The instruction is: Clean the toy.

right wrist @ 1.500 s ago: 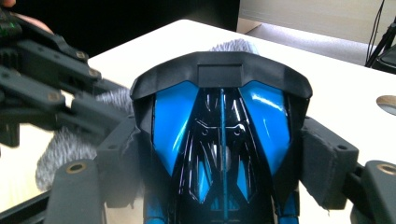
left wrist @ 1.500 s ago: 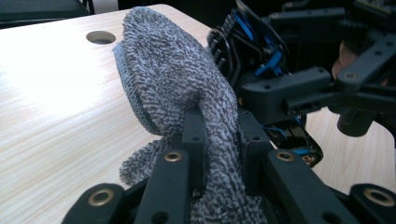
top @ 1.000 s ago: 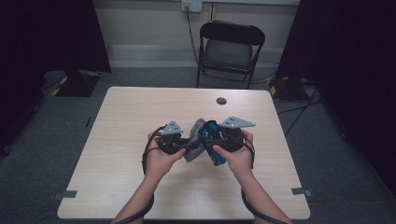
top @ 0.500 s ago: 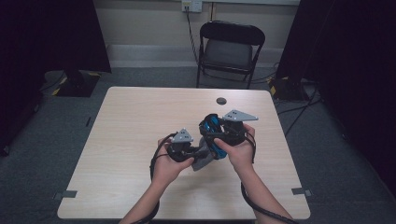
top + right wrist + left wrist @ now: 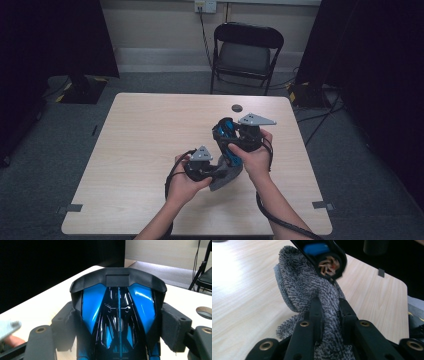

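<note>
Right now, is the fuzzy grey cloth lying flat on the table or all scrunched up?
Scrunched up. The grey cloth bunches in folds, pinched by the left gripper beside the blue toy car.

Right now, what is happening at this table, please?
A person works at the table with two handheld grippers. The right gripper clamps a blue and black toy car, lifted above the table. The left gripper pinches a grey cloth that touches the car, apparently to wipe it.
</note>
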The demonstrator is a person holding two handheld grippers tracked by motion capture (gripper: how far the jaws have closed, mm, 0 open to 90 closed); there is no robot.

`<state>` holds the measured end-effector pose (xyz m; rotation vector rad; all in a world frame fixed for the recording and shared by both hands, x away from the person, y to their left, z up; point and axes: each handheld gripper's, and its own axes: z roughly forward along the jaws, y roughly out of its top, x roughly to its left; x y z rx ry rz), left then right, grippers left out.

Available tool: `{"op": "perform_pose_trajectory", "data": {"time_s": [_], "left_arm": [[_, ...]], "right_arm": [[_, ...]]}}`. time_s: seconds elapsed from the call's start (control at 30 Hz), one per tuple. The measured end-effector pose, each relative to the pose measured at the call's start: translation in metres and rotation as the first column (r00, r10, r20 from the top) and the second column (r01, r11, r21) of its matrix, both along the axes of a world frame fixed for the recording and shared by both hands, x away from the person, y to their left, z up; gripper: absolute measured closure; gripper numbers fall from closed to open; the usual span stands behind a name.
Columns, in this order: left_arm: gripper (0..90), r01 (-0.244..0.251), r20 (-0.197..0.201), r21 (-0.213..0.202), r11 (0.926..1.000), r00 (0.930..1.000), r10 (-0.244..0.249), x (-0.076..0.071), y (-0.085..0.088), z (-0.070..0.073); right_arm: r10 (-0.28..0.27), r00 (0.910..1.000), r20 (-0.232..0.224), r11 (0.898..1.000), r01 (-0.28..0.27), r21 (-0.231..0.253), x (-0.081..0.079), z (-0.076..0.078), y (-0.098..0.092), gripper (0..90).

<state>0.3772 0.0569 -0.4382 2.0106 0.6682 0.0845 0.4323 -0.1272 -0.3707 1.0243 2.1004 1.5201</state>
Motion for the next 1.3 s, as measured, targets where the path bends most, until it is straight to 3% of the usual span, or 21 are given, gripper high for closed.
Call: {"op": "perform_pose_trajectory", "data": {"time_s": [0.17,0.47,0.63,0.8,1.03,1.3], "left_arm": [[76.9,0.018,-0.012,-0.010,0.9998,0.9998,-0.019,-0.005,-0.003,-0.003],[76.8,0.048,-0.025,0.011,0.9988,0.9986,-0.047,-0.014,-0.004,-0.008],[76.7,-0.003,-0.027,0.015,0.9999,0.9996,0.003,-0.008,0.011,-0.008],[76.7,-0.080,-0.011,0.007,0.9968,0.9967,0.080,0.003,0.033,0.002],[76.6,-0.192,0.027,-0.037,0.9807,0.9808,0.193,0.019,0.061,0.026],[76.6,-0.245,0.040,-0.097,0.9647,0.9675,0.250,0.029,0.067,0.045]], "right_arm": [[-0.003,1.0000,0.007,1.000,0.003,0.013,0.001,0.005,0.000,25.5],[-0.008,0.9998,0.015,0.999,0.007,0.041,0.003,0.011,-0.004,25.5],[-0.009,0.9997,0.023,0.999,0.008,0.044,0.001,0.012,-0.011,25.4],[0.010,0.9996,0.026,0.999,-0.011,0.040,-0.006,0.008,-0.017,25.5],[0.034,0.9993,0.011,0.999,-0.035,0.025,-0.017,-0.011,-0.021,25.5],[0.053,0.9986,-0.006,0.999,-0.053,0.011,-0.027,-0.030,-0.019,25.5]]}}
